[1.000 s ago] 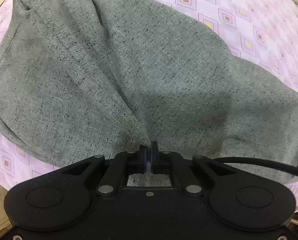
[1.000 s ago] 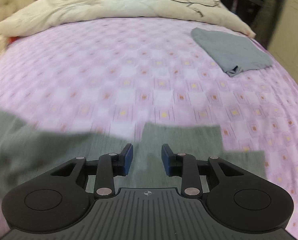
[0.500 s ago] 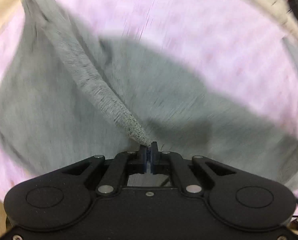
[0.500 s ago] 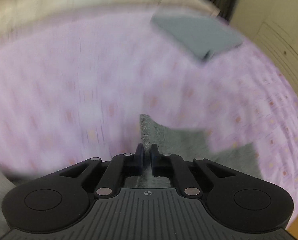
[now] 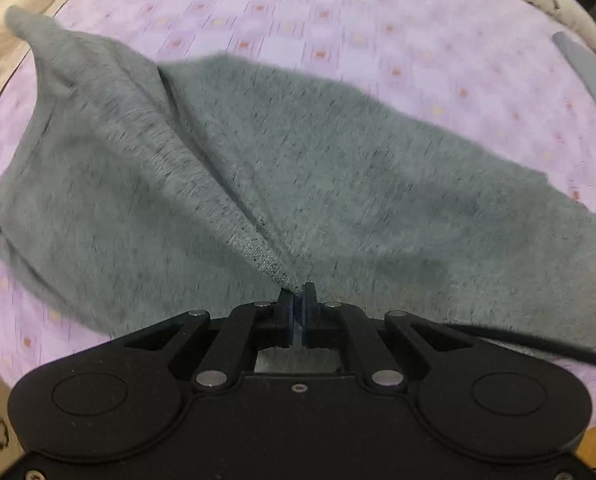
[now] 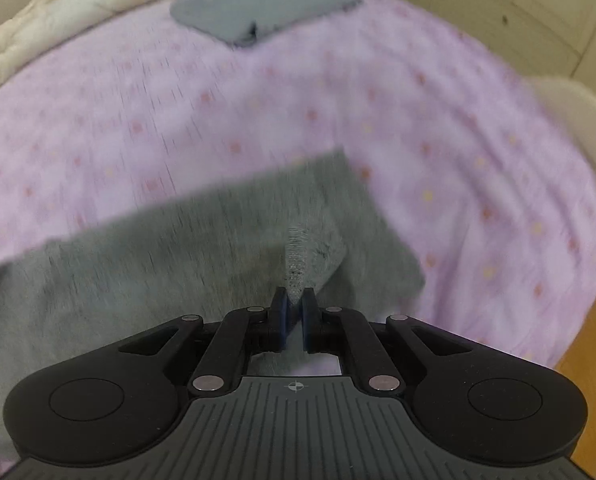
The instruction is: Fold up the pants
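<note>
Grey speckled pants (image 5: 338, 168) lie spread across the pink patterned bed sheet (image 5: 338, 20). My left gripper (image 5: 297, 294) is shut on a ridge of the pants' fabric, which rises in a taut fold from the jaws toward the upper left. In the right wrist view the pants (image 6: 158, 260) fill the lower left, and my right gripper (image 6: 294, 296) is shut on a pinched-up edge of the same cloth near its right end. Both views are blurred by motion.
A folded blue-grey garment (image 6: 258, 12) lies at the far side of the bed, also seen as a garment (image 5: 590, 76) at the right edge. A cream duvet (image 6: 58, 12) is bunched behind it. Wooden floor (image 6: 590, 340) shows past the bed's right edge.
My right gripper went from open above the pants' edge to shut on it and swung sideways. My left gripper lifted, pulling its fold of cloth taut.
</note>
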The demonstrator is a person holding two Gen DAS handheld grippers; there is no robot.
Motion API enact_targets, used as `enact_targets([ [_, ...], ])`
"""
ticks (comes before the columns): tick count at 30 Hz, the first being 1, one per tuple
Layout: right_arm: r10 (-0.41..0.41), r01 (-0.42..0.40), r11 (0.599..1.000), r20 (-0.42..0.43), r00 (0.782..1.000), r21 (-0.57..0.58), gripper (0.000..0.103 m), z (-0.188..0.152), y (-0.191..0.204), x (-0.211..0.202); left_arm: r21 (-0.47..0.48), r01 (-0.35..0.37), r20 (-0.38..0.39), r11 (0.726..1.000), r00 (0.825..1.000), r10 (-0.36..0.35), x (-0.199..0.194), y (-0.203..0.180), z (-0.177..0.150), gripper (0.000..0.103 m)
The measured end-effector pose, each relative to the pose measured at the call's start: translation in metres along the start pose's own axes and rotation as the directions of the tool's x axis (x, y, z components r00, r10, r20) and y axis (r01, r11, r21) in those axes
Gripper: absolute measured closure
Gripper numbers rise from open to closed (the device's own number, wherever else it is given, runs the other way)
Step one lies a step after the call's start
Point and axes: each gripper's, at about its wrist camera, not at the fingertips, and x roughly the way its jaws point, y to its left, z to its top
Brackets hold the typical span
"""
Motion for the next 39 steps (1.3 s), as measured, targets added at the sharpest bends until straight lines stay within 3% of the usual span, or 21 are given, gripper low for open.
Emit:
enact_targets([
  [4, 0.056, -0.052, 0.997, 0.098, 0.994, -0.049, 0.096, 0.012, -0.003, -0.025, -0.030, 0.009, 0.071, 1.000, 0.997, -0.007, -0.024, -0.007, 0.003, 0.099],
  [7, 0.077, -0.063, 0.996, 0.236, 0.969, -0.067, 0.096, 0.019, -0.014, -0.054, -0.032, 0.025, 0.127, 0.999, 0.992, -0.021, -0.041, -0.012, -0.004, 0.099],
  [8, 0.068, -0.055, 0.997, 0.233, 0.970, -0.059, 0.096, 0.018, -0.019, -0.051, -0.025, 0.020, 0.102, 1.000, 0.995, -0.017, -0.036, -0.016, -0.007, 0.098],
  [11, 0.025, -0.024, 1.000, 0.081, 0.996, -0.019, 0.096, 0.012, -0.033, -0.010, -0.034, -0.001, -0.022, 0.999, 1.000, 0.000, -0.004, -0.024, -0.016, 0.098],
  [13, 0.015, -0.015, 1.000, 0.007, 1.000, -0.007, 0.096, 0.006, -0.038, 0.009, -0.052, -0.028, -0.063, 0.998, 0.998, 0.025, 0.006, -0.029, -0.020, 0.098],
  [19, 0.066, -0.059, 0.996, 0.118, 0.991, -0.064, 0.096, 0.006, -0.033, -0.021, -0.049, -0.055, -0.044, 0.997, 0.998, 0.053, 0.001, -0.037, -0.023, 0.096],
  [23, 0.004, -0.004, 1.000, -0.021, 1.000, -0.002, 0.094, -0.002, -0.049, 0.011, -0.022, -0.088, -0.084, 0.996, 0.993, 0.086, 0.027, -0.046, -0.020, 0.093],
  [27, -0.009, 0.010, 1.000, 0.024, 1.000, -0.021, 0.084, -0.003, -0.048, -0.007, -0.014, -0.111, -0.085, 0.994, 0.990, 0.109, 0.034, -0.054, -0.016, 0.093],
  [32, -0.022, 0.032, 0.997, 0.155, 0.988, -0.066, 0.083, 0.009, -0.045, -0.034, -0.060, -0.093, -0.073, 0.994, 0.993, 0.089, 0.016, -0.048, -0.022, 0.086],
  [35, 0.038, -0.013, 0.993, 0.209, 0.977, -0.120, 0.083, 0.020, -0.032, -0.044, -0.068, -0.079, -0.058, 0.995, 0.996, 0.075, 0.005, -0.044, -0.026, 0.085],
  [39, 0.149, -0.102, 0.970, 0.208, 0.967, -0.223, 0.083, 0.026, 0.001, -0.048, -0.043, -0.087, -0.059, 0.995, 0.995, 0.085, -0.008, -0.034, -0.039, 0.086],
])
